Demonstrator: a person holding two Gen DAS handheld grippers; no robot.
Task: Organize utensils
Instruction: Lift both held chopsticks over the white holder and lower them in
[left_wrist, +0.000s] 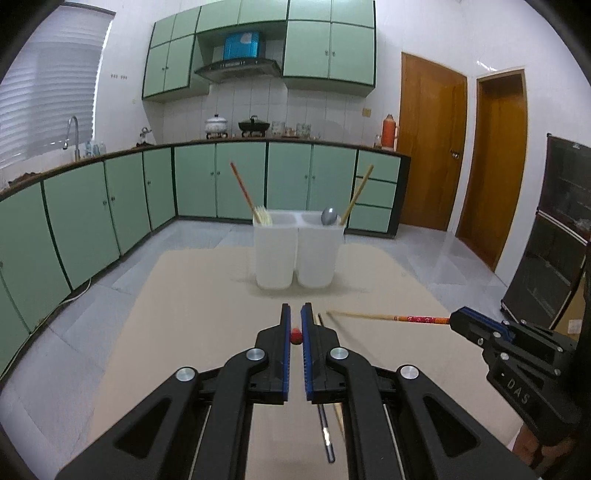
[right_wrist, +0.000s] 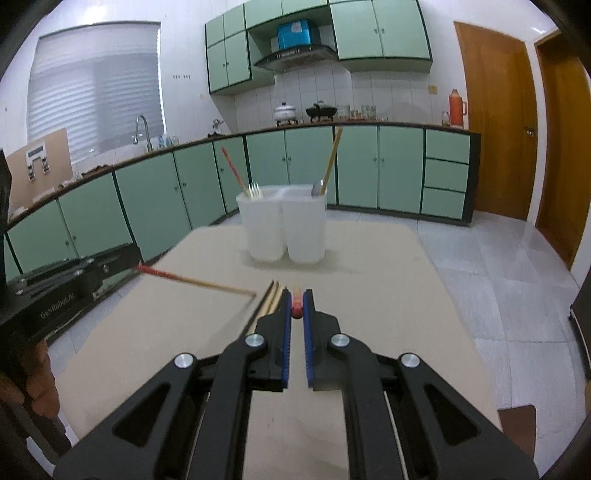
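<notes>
My left gripper (left_wrist: 295, 308) is shut on the red end of a chopstick (left_wrist: 295, 336), seen end-on between the blue pads. From the right wrist view that gripper (right_wrist: 135, 264) holds the stick (right_wrist: 207, 284) pointing right above the table. My right gripper (right_wrist: 297, 293) is shut on another red-ended chopstick (right_wrist: 297, 311); in the left wrist view it (left_wrist: 456, 320) holds that stick (left_wrist: 384, 316) pointing left. Two white holders (left_wrist: 275, 258) (left_wrist: 317, 258) stand ahead on the table. They hold a red chopstick, a fork (left_wrist: 263, 216), a spoon (left_wrist: 328, 216) and a bamboo chopstick.
The beige table (left_wrist: 207, 302) carries loose chopsticks (right_wrist: 269, 300) and a dark utensil handle (left_wrist: 327, 439) beneath the grippers. Green cabinets (left_wrist: 110, 206) line the left and far walls. A dark cabinet (left_wrist: 554, 236) stands at the right. A hand (right_wrist: 40, 384) grips the left tool.
</notes>
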